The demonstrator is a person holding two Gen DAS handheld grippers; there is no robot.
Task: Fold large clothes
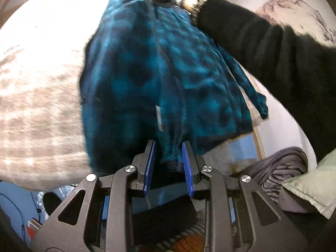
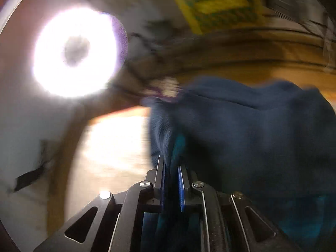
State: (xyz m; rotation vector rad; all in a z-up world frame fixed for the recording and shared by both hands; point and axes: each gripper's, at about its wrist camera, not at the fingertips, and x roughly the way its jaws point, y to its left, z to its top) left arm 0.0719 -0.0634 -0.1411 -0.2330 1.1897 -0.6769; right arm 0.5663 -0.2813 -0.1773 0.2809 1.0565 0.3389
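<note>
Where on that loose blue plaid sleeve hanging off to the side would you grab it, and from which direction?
I would probably take the dangling sleeve near its cuff end, coming from the open side away from the garment. The sleeve hangs free and narrow there, so two fingers can likely close across it. The left gripper already pinches the hem.

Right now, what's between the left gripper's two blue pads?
A bunched edge of the teal fleece sits between the left gripper's pads, seen in the left wrist view.
</note>
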